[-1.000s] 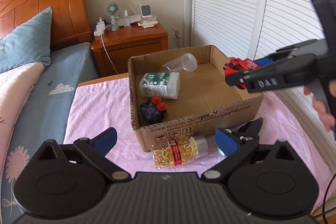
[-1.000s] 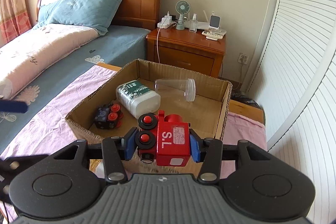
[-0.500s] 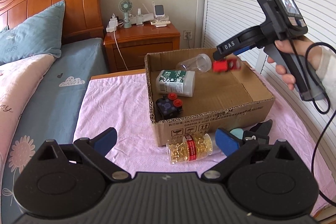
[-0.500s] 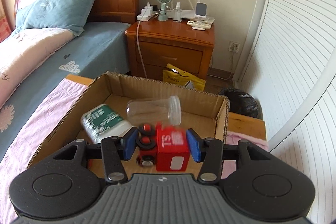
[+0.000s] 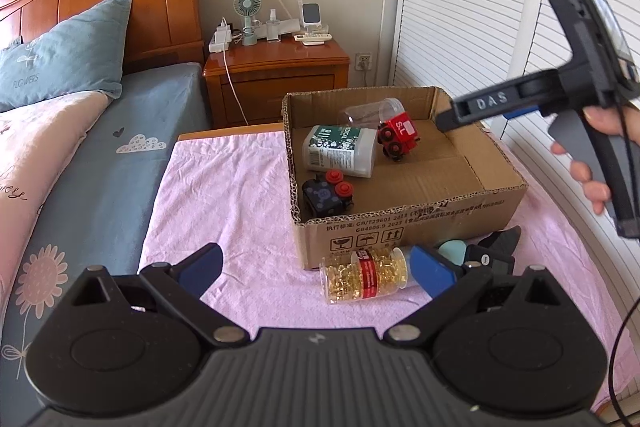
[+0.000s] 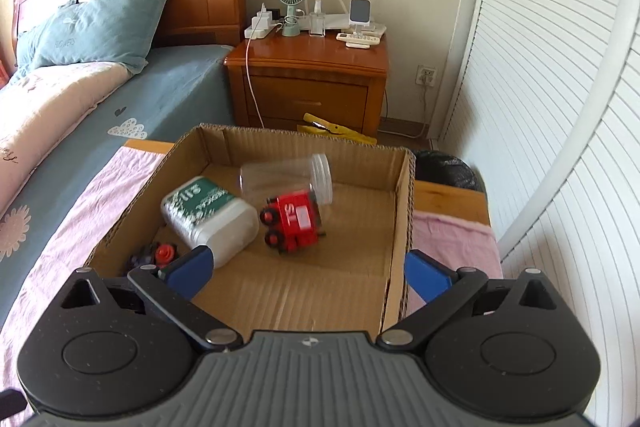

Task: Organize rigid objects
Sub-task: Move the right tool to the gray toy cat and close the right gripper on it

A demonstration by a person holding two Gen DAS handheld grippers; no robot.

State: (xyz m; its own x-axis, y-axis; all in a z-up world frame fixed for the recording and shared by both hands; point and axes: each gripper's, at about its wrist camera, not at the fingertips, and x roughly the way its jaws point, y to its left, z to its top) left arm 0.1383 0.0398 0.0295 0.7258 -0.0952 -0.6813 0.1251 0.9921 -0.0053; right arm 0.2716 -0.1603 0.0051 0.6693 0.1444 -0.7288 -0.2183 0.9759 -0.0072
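A cardboard box (image 5: 420, 219) (image 6: 402, 187) sits on a pink cloth. Inside lie a red toy train (image 5: 399, 137) (image 6: 294, 221), a white bottle with a green label (image 5: 340, 151) (image 6: 208, 213), a clear jar (image 5: 370, 111) (image 6: 286, 177) and a black cube with red knobs (image 5: 326, 193) (image 6: 160, 253). My right gripper (image 6: 306, 269) is open and empty above the box; it also shows in the left wrist view (image 5: 444, 115). My left gripper (image 5: 316, 267) is open and empty, low in front of the box. A jar of yellow capsules (image 5: 366, 275) lies in front of the box.
A black and teal object (image 5: 480, 251) lies right of the capsule jar. A bed (image 5: 80, 163) is on the left. A wooden nightstand (image 6: 308, 87) with a fan stands behind the box. White louvred doors (image 6: 560, 107) are on the right.
My right gripper has opened and let go of the red train, which now lies in the box beside the clear jar. The left gripper has stayed open and drawn back slightly.
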